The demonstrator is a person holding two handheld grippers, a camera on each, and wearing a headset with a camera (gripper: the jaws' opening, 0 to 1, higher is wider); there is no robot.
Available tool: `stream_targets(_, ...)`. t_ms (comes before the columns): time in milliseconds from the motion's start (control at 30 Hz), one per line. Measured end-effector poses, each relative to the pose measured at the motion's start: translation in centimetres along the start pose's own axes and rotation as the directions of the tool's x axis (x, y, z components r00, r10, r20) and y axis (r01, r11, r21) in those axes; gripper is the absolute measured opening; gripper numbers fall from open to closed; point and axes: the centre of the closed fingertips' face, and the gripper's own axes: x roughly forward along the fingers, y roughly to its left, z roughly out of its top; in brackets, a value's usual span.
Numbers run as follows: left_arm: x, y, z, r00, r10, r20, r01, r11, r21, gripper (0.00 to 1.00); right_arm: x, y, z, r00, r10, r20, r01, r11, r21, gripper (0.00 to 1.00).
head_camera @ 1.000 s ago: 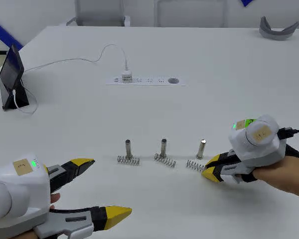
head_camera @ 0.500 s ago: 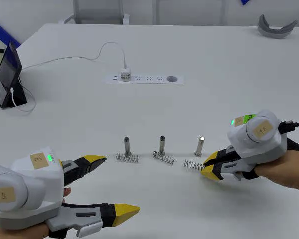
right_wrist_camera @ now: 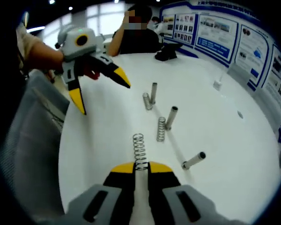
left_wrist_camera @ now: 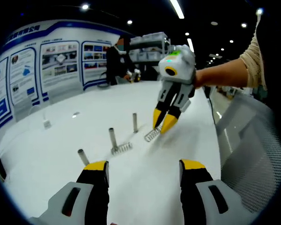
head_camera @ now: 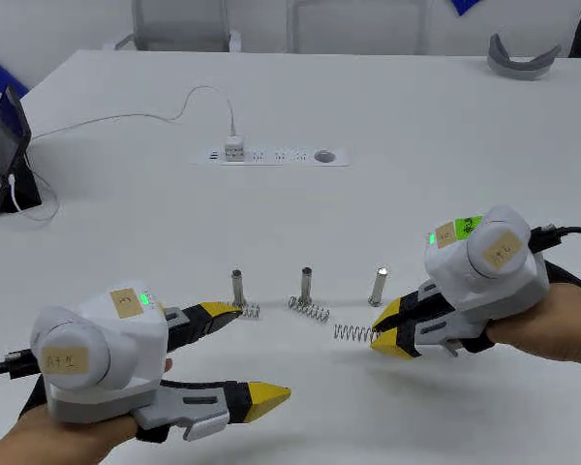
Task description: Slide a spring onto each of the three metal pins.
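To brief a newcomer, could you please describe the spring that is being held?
On the white table, three metal pins stand in a row near the person. Before the pin nearest the right hand-held gripper is a spring. Unlike the other two springs, which lie loose beside their pins, it is pinched at one end between yellow tips.

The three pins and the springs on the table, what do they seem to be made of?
Pins: likely steel. They are smooth grey cylinders with a dull sheen, and one top glints bright. Springs: thin silvery wire coils, probably steel too, though the exact alloy can't be told.
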Motion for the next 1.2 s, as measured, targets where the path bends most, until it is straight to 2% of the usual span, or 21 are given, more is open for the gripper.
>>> stream_targets(200,0.8,-0.7,0.0,0.9996,-0.029,0.0,0.029,1.0,0.012,0.56,0.0,0.9,1.1,0.9997,0.025,0.006,-0.025,0.999,-0.041,0.11)
stream_targets(400,1.6,-1.3,0.5,0.9984,-0.056,0.007,0.056,0.998,0.038,0.49,0.0,1.7,2.0,0.9989,0.045,0.012,-0.044,0.996,-0.079,0.11)
stream_targets(833,2.8,-2.3,1.1,0.9953,-0.096,0.011,0.095,0.991,0.097,0.31,0.0,3.0,3.0,0.9962,0.087,0.007,-0.086,0.987,-0.139,0.11)
stream_targets(1200,3.2,-2.9,1.4,0.9936,-0.113,0.007,0.11,0.981,0.158,0.18,0.0,3.8,3.2,0.9936,0.113,-0.006,-0.112,0.979,-0.168,0.11)
